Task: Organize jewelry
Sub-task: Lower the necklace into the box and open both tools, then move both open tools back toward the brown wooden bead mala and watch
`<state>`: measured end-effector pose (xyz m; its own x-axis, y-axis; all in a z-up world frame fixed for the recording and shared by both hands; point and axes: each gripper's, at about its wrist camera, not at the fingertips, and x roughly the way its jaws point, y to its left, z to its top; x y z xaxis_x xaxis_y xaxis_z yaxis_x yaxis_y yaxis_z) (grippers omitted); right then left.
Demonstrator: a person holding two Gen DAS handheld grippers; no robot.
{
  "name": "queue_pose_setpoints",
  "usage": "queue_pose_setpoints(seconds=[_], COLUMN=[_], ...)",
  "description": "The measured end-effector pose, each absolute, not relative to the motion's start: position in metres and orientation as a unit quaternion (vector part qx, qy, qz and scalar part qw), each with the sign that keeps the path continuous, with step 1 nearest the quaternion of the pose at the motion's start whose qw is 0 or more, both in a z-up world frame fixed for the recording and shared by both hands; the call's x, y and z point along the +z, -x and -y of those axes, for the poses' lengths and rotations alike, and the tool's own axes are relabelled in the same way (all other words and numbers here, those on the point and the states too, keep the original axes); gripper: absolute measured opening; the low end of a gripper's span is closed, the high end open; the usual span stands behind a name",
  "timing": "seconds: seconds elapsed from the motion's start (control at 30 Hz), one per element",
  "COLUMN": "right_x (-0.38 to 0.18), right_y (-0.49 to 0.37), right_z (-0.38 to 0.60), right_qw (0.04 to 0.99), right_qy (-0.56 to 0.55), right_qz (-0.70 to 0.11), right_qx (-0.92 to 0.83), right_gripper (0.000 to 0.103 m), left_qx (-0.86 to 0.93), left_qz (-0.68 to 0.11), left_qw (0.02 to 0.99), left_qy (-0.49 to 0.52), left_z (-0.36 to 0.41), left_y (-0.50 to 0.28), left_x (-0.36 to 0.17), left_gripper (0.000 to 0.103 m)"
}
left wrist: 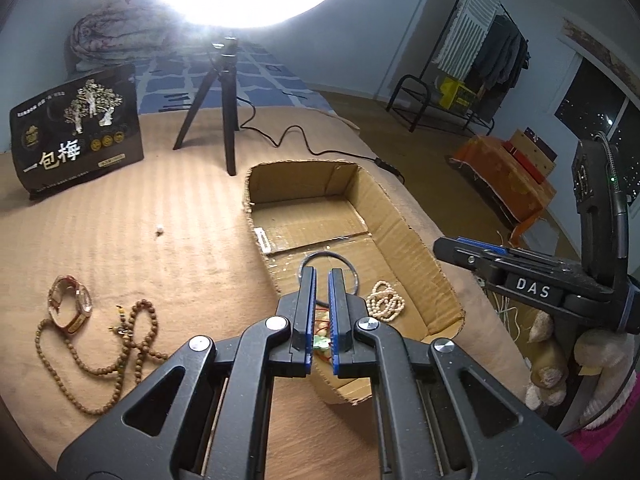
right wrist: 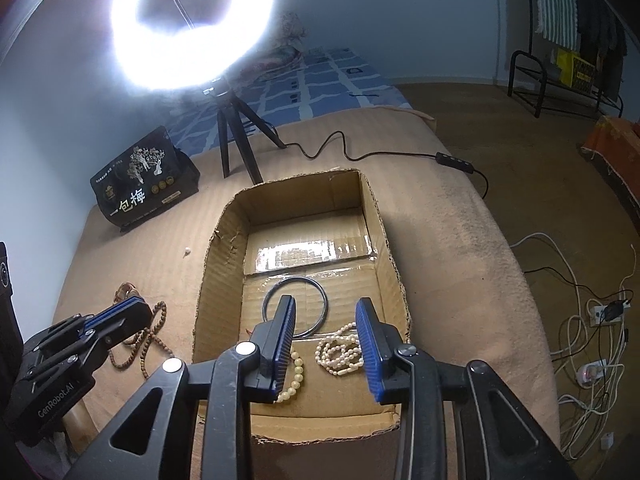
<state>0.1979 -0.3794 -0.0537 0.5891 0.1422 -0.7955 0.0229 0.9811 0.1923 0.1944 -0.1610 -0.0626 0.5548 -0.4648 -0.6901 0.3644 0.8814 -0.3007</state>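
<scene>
Right gripper [right wrist: 326, 344]: my jaws parted, nothing pressed between pads, hovering over cardboard box [right wrist: 224, 248]. Left gripper [left wrist: 322, 304]: my jaws clenched; red-corded item with green piece [left wrist: 322, 338] seen in slit between fingers, grip on it not clear.
In box: metal bangle [right wrist: 316, 286], pale bead bracelet [right wrist: 296, 376], cream bead strand [right wrist: 338, 354].
On tan blanket [left wrist: 120, 208], left of box: brown bead necklace [left wrist: 120, 344], wristwatch [left wrist: 74, 304].
Behind: black printed bag [left wrist: 76, 136], ring light [right wrist: 192, 24] on tripod [left wrist: 220, 108].

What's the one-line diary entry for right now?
left gripper: fingers shut | right gripper: fingers open, over box | in box: bangle, white beads
</scene>
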Motion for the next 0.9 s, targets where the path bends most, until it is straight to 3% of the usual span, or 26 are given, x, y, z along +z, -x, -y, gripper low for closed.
queue_pose_setpoints(seconds=[0.13, 0.27, 0.33, 0.47, 0.53, 0.7, 0.8, 0.9], right_x=[-0.049, -0.044, -0.041, -0.037, -0.036, -0.036, -0.038, -0.04], right_y=[-0.195, -0.193, -0.192, -0.192, -0.191, -0.191, -0.192, -0.192], right_z=[0.372, 0.362, 0.355, 0.337, 0.327, 0.309, 0.302, 0.293], right_qw=[0.889, 0.892, 0.894, 0.896, 0.896, 0.896, 0.894, 0.891], right_qy=[-0.088, -0.086, -0.086, -0.074, -0.064, -0.043, -0.042, -0.048], right_qz=[-0.447, -0.441, -0.437, -0.433, -0.432, -0.433, -0.435, -0.438], right_qx=[0.039, 0.048, 0.057, 0.071, 0.078, 0.09, 0.096, 0.11], right_gripper=[0.042, 0.048, 0.061, 0.067, 0.074, 0.079, 0.081, 0.082], left_qx=[-0.224, -0.21, -0.201, -0.186, -0.177, -0.159, -0.147, -0.138], left_qz=[-0.402, -0.398, -0.397, -0.39, -0.388, -0.39, -0.387, -0.386], left_qw=[0.885, 0.891, 0.893, 0.899, 0.901, 0.904, 0.906, 0.907], left_qy=[0.061, 0.064, 0.067, 0.074, 0.075, 0.081, 0.088, 0.093], left_z=[0.148, 0.131, 0.121, 0.103, 0.093, 0.069, 0.052, 0.036], left_y=[-0.192, -0.19, -0.19, -0.188, -0.187, -0.187, -0.186, -0.185], left_x=[-0.059, -0.055, -0.054, -0.05, -0.049, -0.047, -0.047, -0.047], left_gripper=[0.025, 0.027, 0.028, 0.045, 0.045, 0.046, 0.057, 0.059])
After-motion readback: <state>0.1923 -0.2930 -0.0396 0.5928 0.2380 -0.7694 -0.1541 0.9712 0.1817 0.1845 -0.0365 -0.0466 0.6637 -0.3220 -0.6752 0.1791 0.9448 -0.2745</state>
